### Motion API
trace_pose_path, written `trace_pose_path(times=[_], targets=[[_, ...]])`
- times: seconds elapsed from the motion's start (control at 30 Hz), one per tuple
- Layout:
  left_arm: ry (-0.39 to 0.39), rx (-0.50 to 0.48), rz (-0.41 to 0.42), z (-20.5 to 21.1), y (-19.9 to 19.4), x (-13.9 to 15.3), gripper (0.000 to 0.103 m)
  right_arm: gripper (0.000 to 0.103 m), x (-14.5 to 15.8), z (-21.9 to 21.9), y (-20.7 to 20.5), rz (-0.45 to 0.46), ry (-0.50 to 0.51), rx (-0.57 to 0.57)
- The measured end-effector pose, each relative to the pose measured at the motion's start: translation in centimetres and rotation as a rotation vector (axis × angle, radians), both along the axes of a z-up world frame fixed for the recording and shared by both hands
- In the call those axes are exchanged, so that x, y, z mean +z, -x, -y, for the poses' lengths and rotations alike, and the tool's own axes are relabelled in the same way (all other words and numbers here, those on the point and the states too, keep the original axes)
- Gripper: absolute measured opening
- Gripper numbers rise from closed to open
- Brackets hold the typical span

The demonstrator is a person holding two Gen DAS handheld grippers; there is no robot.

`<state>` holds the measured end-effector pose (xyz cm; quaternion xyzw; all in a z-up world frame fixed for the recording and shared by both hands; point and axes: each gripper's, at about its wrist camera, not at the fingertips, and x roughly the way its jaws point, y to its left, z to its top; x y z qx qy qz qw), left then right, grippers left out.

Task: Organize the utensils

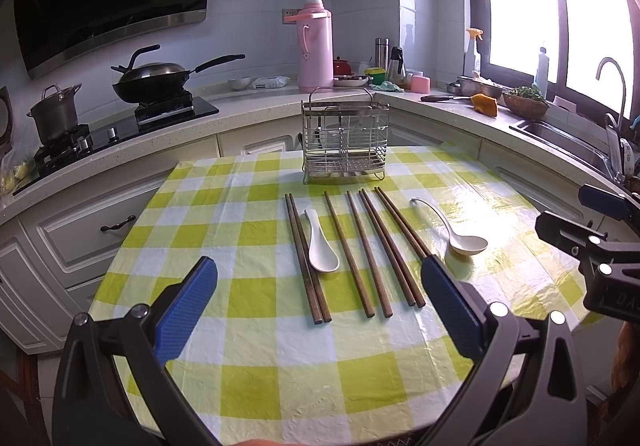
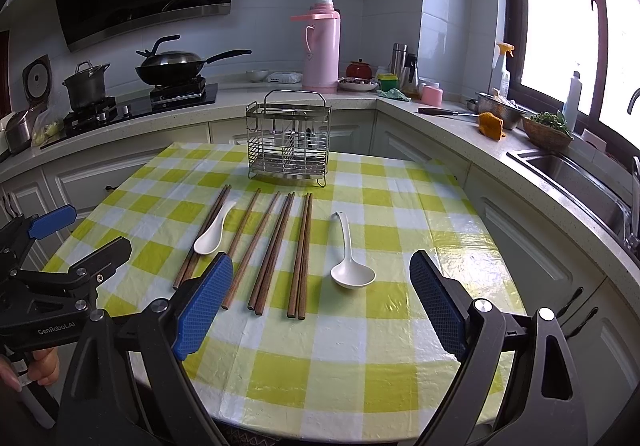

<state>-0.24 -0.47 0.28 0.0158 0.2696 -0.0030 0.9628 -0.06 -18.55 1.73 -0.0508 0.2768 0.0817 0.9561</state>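
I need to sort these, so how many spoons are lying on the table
2. A short white ceramic spoon lies beside the leftmost brown wooden chopsticks; a longer-handled white ladle-shaped spoon lies right of all the chopsticks. None appears hidden.

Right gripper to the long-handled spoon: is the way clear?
Probably yes. The right gripper is open and empty, and the long-handled spoon lies alone on the tablecloth, apart from the chopsticks, with nothing between.
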Motion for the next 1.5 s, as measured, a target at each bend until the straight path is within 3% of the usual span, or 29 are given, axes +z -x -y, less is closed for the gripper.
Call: trace_pose_path(times=[1.5], targets=[[0.003, -0.006, 0.003, 0.35, 0.43, 0.33, 0.099, 0.085, 0.01, -0.16, 0.14, 0.000, -0.004, 0.007]])
